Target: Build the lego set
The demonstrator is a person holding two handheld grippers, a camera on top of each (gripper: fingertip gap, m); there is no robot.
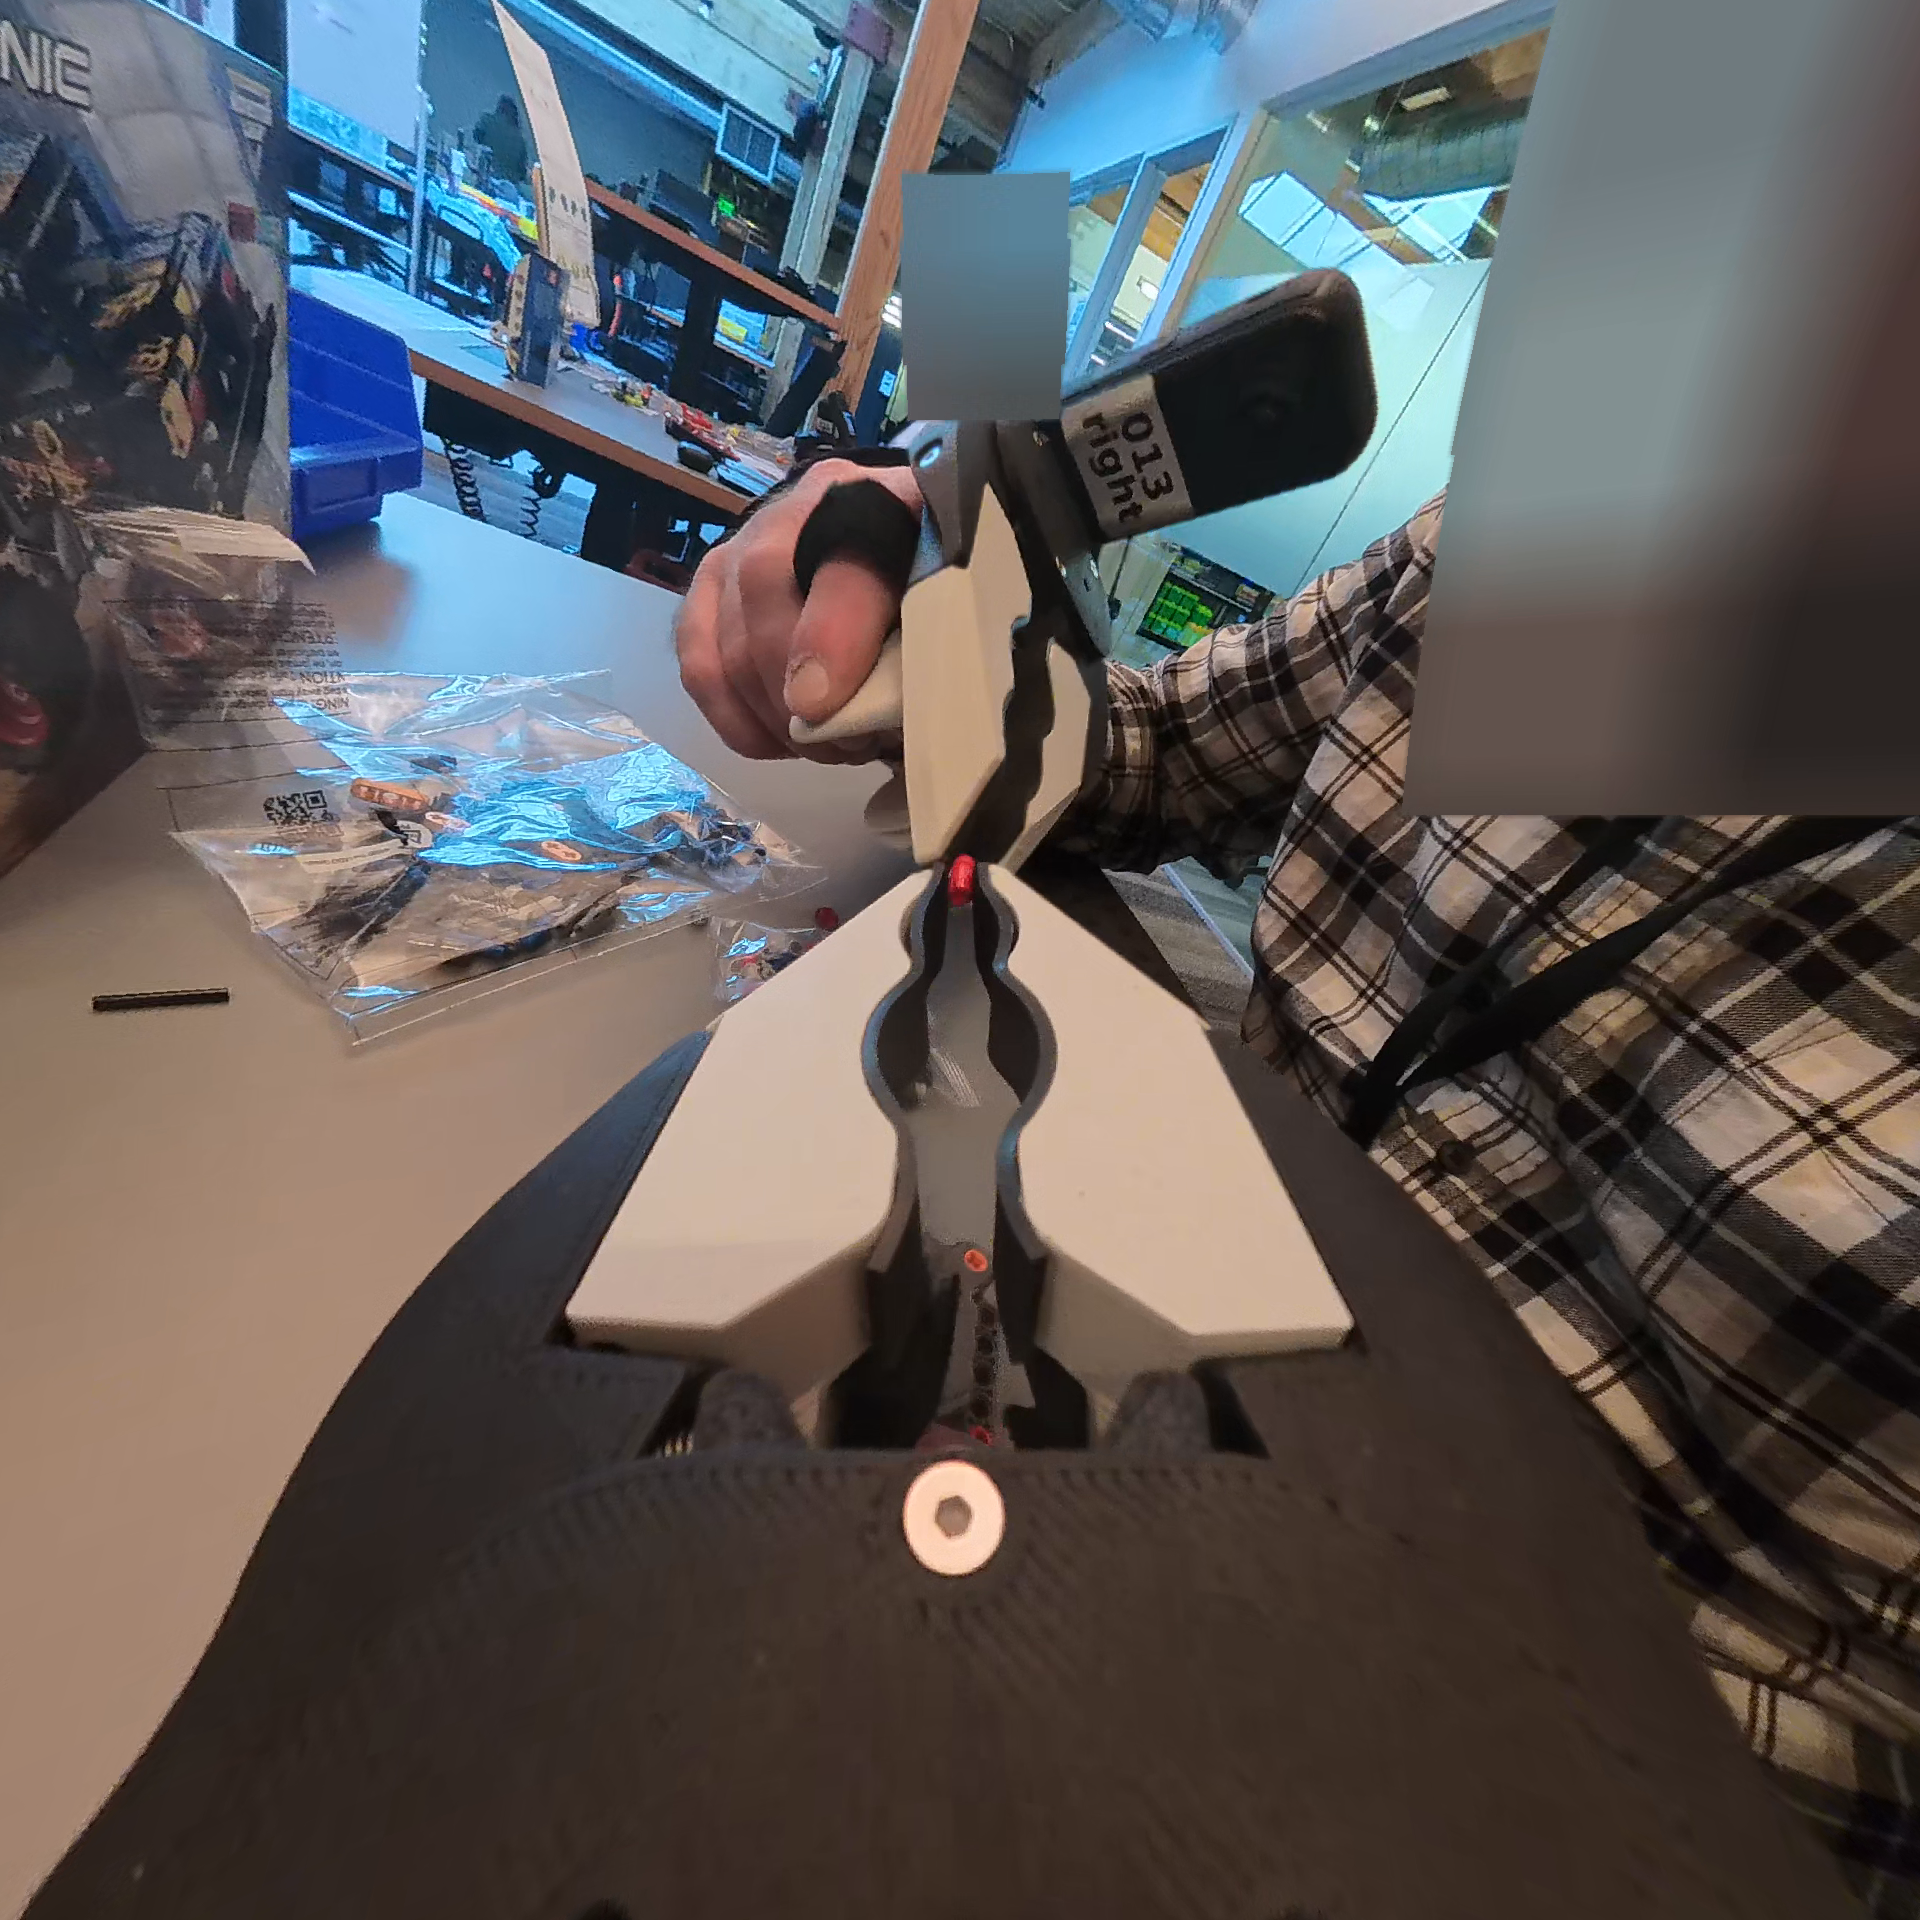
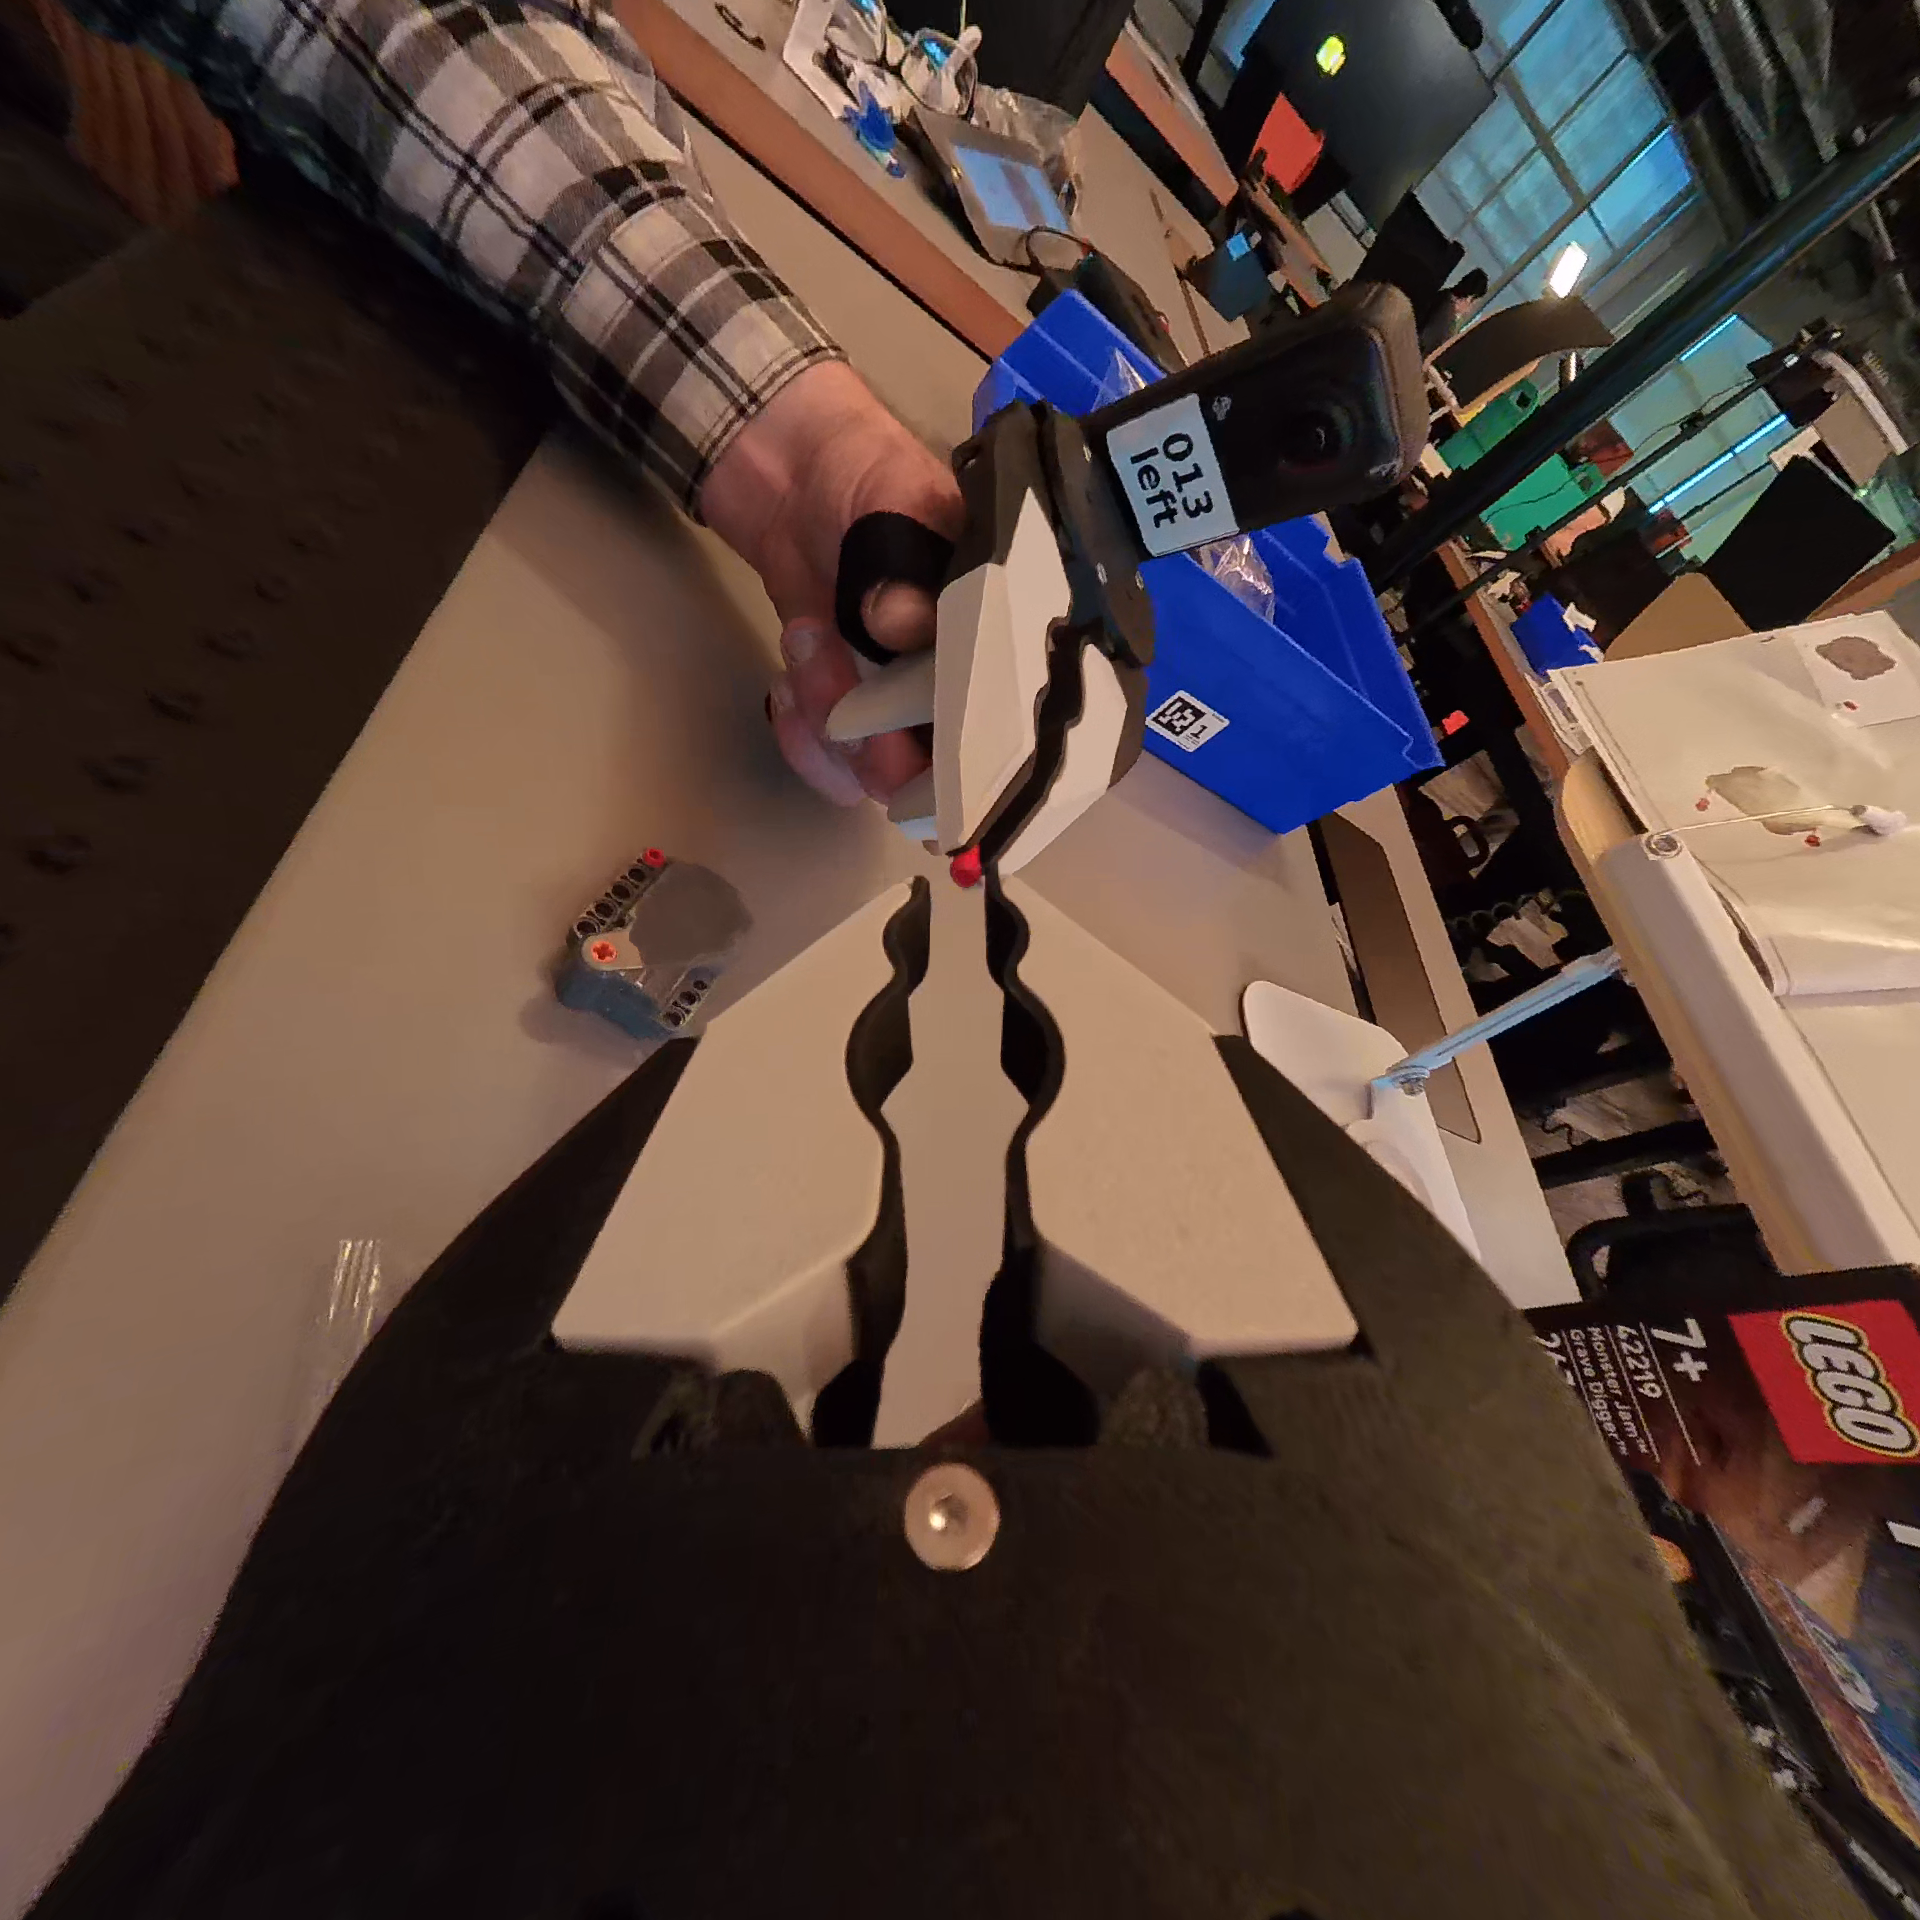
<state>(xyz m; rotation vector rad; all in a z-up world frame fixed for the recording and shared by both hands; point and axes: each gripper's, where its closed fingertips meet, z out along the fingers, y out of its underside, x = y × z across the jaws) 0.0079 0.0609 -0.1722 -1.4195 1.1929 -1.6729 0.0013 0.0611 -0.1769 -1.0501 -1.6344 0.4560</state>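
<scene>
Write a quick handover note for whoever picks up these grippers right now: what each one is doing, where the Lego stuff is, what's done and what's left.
Left hand-held gripper: shut on a small red pin, held up off the table.
Right hand-held gripper: slightly open, empty, tips facing the pin.
Grey assembly: lying on the table, red pins already fitted.
Parts bags: on the table, many pieces still inside.
Left: seat this pin, then most of the build.
</scene>
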